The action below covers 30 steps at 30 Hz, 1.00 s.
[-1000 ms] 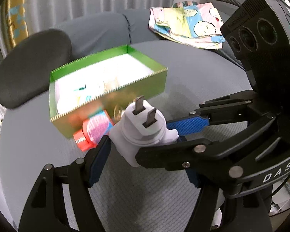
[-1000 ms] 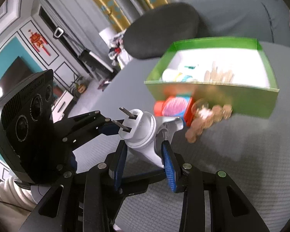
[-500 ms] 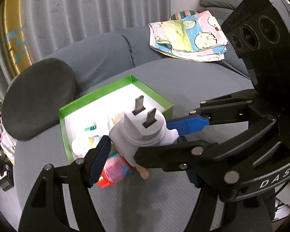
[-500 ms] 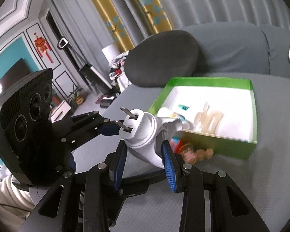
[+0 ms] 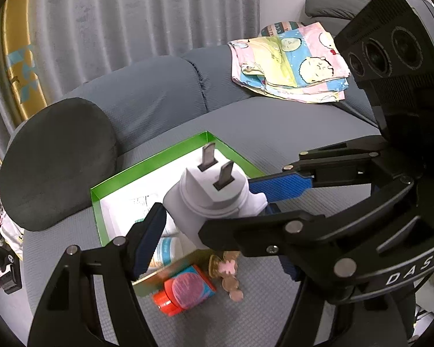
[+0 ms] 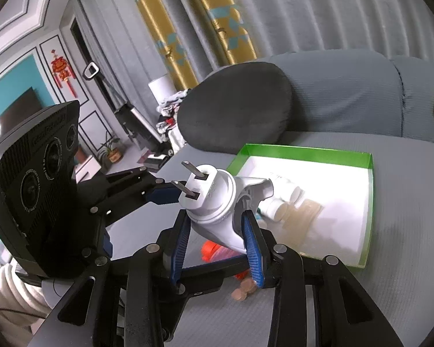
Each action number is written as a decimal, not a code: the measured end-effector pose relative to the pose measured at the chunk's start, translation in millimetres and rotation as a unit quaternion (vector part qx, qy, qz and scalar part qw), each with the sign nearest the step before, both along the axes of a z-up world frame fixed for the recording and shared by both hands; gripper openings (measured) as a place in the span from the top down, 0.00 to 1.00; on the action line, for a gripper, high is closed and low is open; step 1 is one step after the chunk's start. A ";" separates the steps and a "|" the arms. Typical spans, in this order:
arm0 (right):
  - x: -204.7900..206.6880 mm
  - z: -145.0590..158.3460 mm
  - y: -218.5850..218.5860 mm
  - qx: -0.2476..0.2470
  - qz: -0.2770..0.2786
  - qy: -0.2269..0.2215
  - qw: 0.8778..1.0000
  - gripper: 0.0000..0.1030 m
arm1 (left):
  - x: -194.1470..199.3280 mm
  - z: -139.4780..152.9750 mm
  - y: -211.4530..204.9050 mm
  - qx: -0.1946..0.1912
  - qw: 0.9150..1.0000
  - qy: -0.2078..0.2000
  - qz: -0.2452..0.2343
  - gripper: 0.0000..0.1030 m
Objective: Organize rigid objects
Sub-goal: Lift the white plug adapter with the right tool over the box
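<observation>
A: Where do we have the white plug [image 6: 217, 202]?

B: Between both sets of fingers, raised above the grey sofa seat [image 5: 289, 133]. The right gripper [image 6: 217, 228] clamps its lower body with both blue pads. The left gripper [image 5: 214, 202] stands at middling width with its pads against the plug's sides; whether they press, we cannot tell for sure.

A: And its 2 prongs?

B: They point up and away from the right fingers.

A: What lies past the fingertips?

B: The green box [image 6: 306, 150], its contents partly hidden behind the plug: pale bottles, blurred. Below the fingers sit a red-capped container [image 5: 185, 289] and some brown pieces [image 5: 231, 280], too smeared to name.
</observation>
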State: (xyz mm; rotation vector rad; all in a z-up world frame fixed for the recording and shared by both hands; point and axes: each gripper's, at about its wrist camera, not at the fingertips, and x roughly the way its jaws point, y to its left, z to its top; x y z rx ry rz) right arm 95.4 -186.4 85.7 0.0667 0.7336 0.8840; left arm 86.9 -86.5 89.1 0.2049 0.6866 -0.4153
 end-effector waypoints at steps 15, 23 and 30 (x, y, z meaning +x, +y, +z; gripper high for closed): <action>58.8 -31.6 9.4 -0.005 0.001 0.033 0.999 0.62 | 52.1 -31.0 8.3 -0.017 0.999 0.042 0.017 0.33; 79.4 -51.5 12.4 -0.011 -0.001 0.051 0.999 0.62 | 74.7 -50.3 12.6 -0.022 0.998 0.063 0.021 0.33; 96.8 -64.1 19.7 -0.014 -0.003 0.066 0.998 0.63 | 90.5 -62.5 12.0 -0.019 0.997 0.078 0.020 0.39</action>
